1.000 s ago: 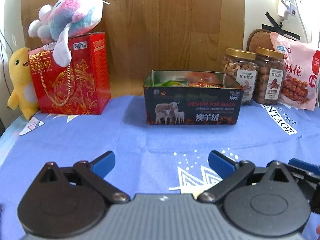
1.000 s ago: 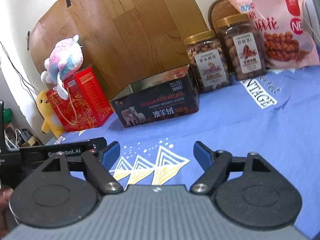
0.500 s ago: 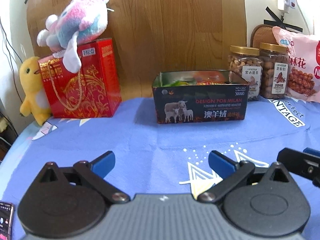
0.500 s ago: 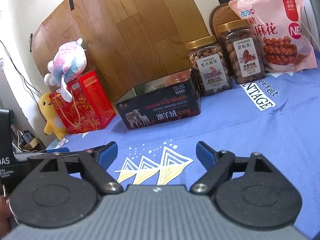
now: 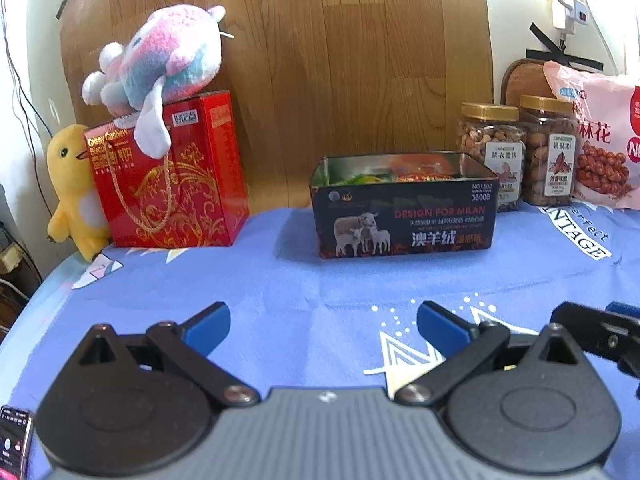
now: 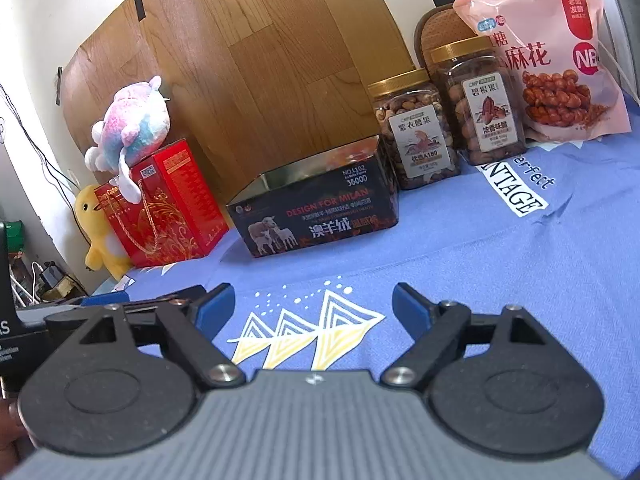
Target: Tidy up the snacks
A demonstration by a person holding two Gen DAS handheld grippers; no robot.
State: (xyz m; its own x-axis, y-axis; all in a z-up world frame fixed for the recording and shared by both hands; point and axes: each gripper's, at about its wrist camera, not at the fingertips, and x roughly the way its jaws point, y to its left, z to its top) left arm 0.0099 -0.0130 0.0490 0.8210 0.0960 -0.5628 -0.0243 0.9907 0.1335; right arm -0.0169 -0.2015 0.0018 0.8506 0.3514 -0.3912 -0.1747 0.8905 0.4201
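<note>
A dark open tin box (image 5: pixel 404 220) with sheep on its front stands at the back of the blue cloth, with colourful snack packs inside; it also shows in the right wrist view (image 6: pixel 316 216). Two gold-lidded nut jars (image 5: pixel 494 156) (image 5: pixel 552 152) and a pink snack bag (image 5: pixel 600 136) stand to its right. A red gift box (image 5: pixel 168 176) stands to its left. My left gripper (image 5: pixel 322 326) is open and empty, well in front of the tin. My right gripper (image 6: pixel 314 308) is open and empty, also short of the tin.
A pink-blue plush (image 5: pixel 160 60) lies on the red box, a yellow duck plush (image 5: pixel 72 192) beside it. A wooden board (image 5: pixel 320 60) leans against the wall behind. A phone (image 5: pixel 14 444) lies at the near left. The right gripper's side shows at the right edge (image 5: pixel 600 336).
Both grippers have drawn back and risen a little from the tin, so the scene sits lower and farther. Both stay open and empty. A phone came into view at the lower left.
</note>
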